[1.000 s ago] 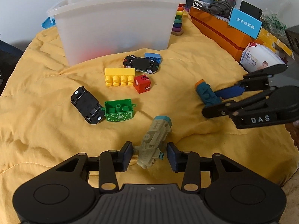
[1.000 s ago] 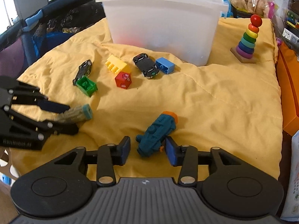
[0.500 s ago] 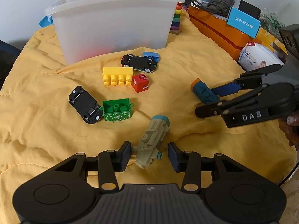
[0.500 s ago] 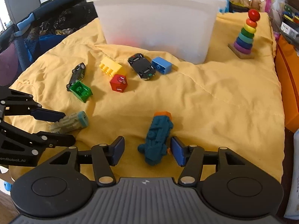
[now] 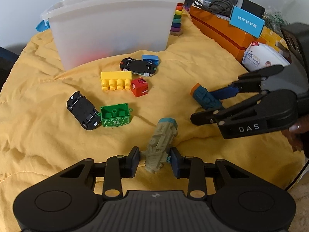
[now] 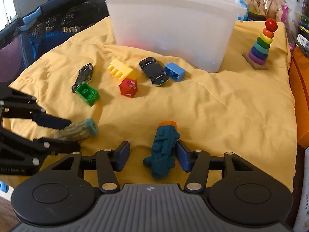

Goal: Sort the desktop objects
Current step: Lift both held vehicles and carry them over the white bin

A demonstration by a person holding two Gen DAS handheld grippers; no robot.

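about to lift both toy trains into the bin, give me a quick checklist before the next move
1. Grey train between left claw pads: ok, jaws closing, a slight gap shows at the left pad.
2. Teal train centred in right claw: not ok, it sits against the right pad, wide gap on the left; jaws closing.
3. Both trains lying on the yellow cloth: ok.
4. White bin open on top: ok.
5. Room inside the bin: cannot tell.

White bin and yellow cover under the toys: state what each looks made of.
White bin: likely translucent plastic, matte; a reddish shape glows faintly through its wall. Yellow cover: woven fabric, probably a padded quilt, going by its soft wrinkles and stitched seam lines.
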